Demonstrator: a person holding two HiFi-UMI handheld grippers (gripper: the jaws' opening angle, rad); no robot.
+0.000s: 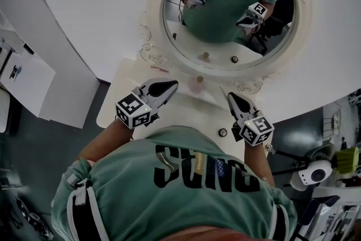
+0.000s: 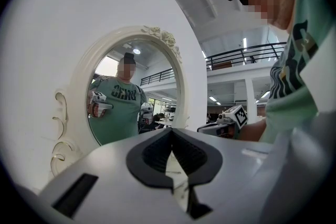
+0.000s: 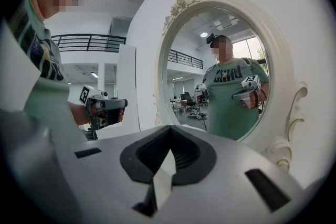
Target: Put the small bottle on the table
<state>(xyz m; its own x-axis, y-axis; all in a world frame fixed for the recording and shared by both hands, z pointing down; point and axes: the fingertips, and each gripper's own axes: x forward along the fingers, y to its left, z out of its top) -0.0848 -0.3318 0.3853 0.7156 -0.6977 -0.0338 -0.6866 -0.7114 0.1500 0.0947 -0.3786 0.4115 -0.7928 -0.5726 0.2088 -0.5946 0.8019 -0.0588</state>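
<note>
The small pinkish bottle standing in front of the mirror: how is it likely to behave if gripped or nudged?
The small bottle looks slim and upright on the table, so a sideways nudge would probably tip it. It seems small, so likely light and easy to lift. Whether it is glass or plastic is too blurry to tell.

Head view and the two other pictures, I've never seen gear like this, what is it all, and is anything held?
A person holds a hand tool with a two-finger claw in each hand. The head view is from a camera on the person's head, looking down at a white table and oval mirror. The other two are from cameras on each tool, looking along its claw. The left claw and right claw are both shut and empty. A small bottle stands on the table by the mirror, untouched.
</note>
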